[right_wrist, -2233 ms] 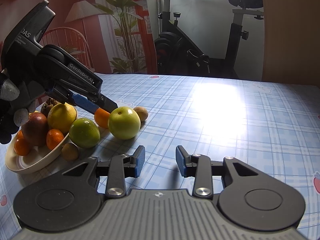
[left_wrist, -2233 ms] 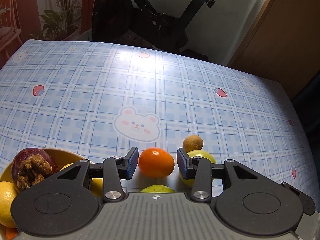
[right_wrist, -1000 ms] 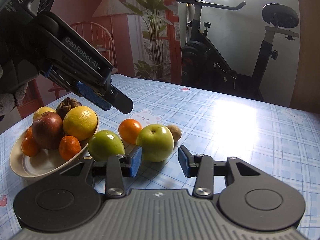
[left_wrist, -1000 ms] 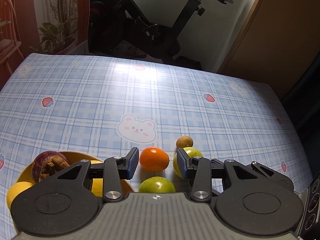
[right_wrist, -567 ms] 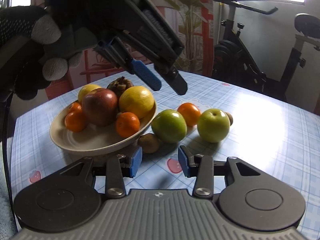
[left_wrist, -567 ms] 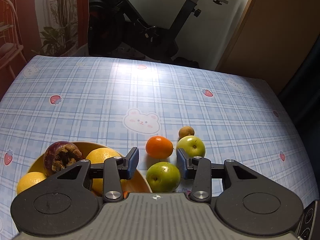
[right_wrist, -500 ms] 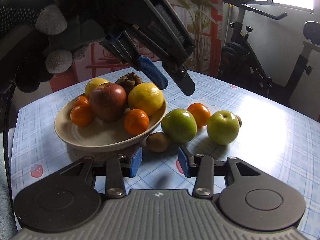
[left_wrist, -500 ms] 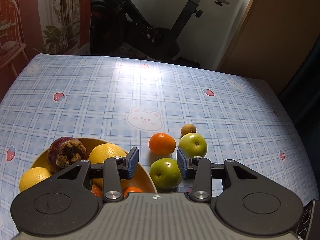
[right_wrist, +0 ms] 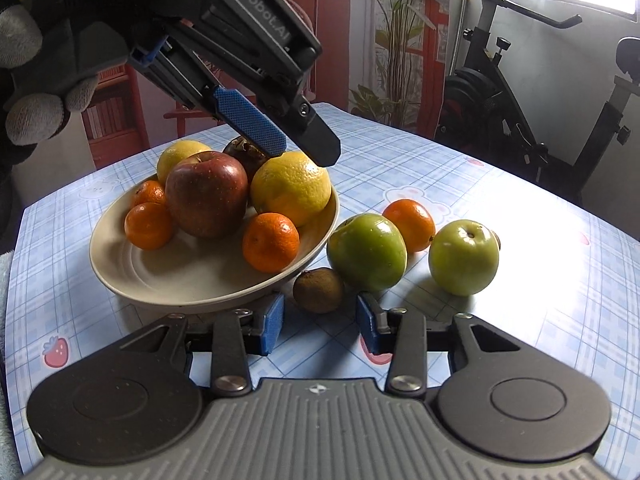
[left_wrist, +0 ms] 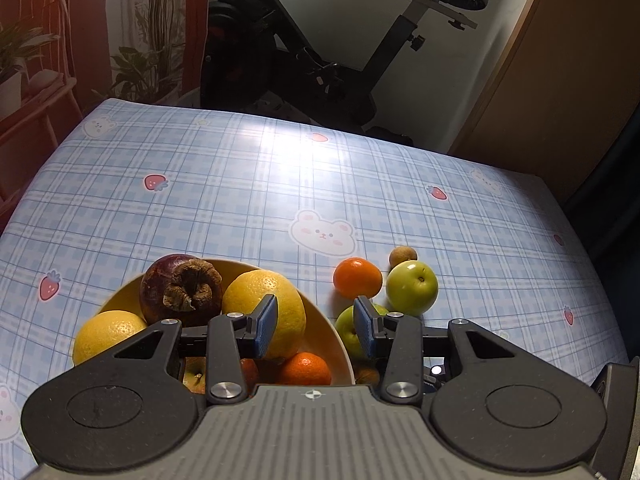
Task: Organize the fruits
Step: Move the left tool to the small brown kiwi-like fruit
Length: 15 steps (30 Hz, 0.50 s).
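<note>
Low on the checked tablecloth [right_wrist: 520, 340], a small brown fruit [right_wrist: 319, 290] sits just beside the bowl [right_wrist: 168, 276] of fruit, touching a dark green apple [right_wrist: 366, 251]. Right gripper [right_wrist: 320, 326] hovers just short of it, jaws apart and empty. Left gripper [right_wrist: 304, 146] hangs over the bowl's yellow citrus [right_wrist: 292, 192], jaws apart, holding nothing.

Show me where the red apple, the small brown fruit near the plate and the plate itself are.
red apple [right_wrist: 206, 196], right wrist view, its front skin
small brown fruit [right_wrist: 318, 290], right wrist view, its middle
plate [right_wrist: 180, 276], right wrist view, bare inner floor
</note>
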Tool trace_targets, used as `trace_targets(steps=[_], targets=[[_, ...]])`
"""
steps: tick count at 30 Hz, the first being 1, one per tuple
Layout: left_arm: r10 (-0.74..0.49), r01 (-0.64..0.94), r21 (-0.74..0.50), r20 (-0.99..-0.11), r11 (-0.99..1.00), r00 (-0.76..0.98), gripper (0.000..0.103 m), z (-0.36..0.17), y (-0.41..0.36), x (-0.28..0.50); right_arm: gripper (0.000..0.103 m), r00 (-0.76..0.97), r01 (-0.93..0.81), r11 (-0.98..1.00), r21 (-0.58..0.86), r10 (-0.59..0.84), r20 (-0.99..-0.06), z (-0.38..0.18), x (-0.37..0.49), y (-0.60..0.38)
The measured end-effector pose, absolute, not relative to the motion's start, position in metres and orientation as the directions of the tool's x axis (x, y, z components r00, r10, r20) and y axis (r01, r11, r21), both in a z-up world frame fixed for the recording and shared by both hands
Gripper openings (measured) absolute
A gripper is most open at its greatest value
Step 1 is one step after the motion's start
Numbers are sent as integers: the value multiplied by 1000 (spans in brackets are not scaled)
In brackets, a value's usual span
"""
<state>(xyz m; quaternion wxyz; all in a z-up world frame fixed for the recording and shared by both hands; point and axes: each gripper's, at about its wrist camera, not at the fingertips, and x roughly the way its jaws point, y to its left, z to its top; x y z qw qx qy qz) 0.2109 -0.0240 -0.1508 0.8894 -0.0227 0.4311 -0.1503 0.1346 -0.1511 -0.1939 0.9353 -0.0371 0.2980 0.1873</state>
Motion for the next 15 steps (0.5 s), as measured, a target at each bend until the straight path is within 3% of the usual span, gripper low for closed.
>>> trace_targets(steps=[1,15], targets=[[-287,248,-170,-760,954,584,44,-151,-24,211,30,753,-373,927,40,328,-571,-194,135,-151],[-324,291,-180,-744,940,584,44,-145,-50,224,30,822,-234,964,123,264,-504,-189,105,-215]])
